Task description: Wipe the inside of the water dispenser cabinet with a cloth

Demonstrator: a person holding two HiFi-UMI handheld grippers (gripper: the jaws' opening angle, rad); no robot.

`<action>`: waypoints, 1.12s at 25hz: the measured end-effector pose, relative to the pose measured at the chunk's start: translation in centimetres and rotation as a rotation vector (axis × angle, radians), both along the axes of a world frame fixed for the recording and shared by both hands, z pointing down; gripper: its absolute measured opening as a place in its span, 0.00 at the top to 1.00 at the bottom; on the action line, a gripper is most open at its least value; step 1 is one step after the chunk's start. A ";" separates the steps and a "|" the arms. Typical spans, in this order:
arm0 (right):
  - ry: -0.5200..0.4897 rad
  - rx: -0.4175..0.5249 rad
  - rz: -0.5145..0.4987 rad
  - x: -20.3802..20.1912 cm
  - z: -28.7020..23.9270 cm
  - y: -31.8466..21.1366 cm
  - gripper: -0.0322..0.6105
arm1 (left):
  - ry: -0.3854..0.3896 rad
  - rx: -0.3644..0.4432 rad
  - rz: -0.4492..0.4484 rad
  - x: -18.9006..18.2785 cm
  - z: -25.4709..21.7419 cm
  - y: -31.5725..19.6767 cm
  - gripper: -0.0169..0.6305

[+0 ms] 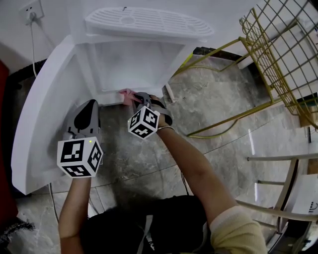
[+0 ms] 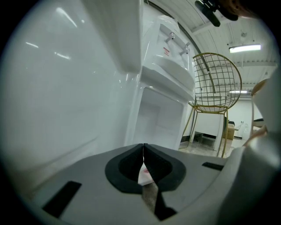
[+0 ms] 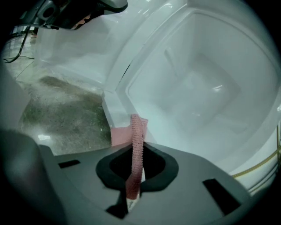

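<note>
At the far left a wall socket has a cable running down out of sight behind the open white door of the water dispenser, and the door's lower corner reaches the floor. The left gripper hangs just beside the door's inner face; the head view does not show whether it touches. Its own view shows the two jaws of the left gripper pressed together with nothing between them, only a sliver of something white and pink visible beyond through the slit lower down. That view also takes in the door, the dispenser front and its taps, which are small and hard to make out. Next comes the pink cloth, mostly covered from above by the right gripper and its marker cube, at the lower front edge of the cabinet opening. In its own view the right gripper is clamped on a fold of the cloth, which stands up between the jaws in front of the cabinet's threshold, with the empty white interior ahead. To the right stands a gold wire chair, cut off by the frame edge.
</note>
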State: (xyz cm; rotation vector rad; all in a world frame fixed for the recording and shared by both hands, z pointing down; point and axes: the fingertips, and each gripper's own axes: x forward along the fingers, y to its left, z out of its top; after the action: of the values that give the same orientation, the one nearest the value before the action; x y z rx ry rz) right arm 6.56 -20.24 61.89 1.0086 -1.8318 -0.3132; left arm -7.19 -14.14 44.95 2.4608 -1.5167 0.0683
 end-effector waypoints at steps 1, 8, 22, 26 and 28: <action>-0.003 0.000 0.015 0.5 0.0 0.0 0.91 | -0.001 -0.002 0.003 0.1 0.1 0.0 0.95; -0.023 -0.007 0.132 4.5 0.0 0.1 0.91 | 0.002 -0.012 0.011 0.4 0.2 0.0 0.95; -0.052 0.002 0.349 10.7 0.0 0.3 0.91 | -0.008 -0.028 0.028 0.6 0.6 0.2 0.95; -0.061 -0.002 0.401 12.2 0.0 0.5 0.91 | -0.009 -0.035 0.024 0.4 0.8 0.2 0.95; -0.063 -0.004 0.419 12.8 -0.1 0.7 0.91 | -0.011 -0.036 0.027 0.5 0.8 0.2 0.95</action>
State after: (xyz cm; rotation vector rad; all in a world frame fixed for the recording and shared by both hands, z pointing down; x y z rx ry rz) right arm 19.39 -19.58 61.76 1.3785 -1.6238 -0.0228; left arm -6.69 -13.93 45.73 2.4573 -1.4738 0.1129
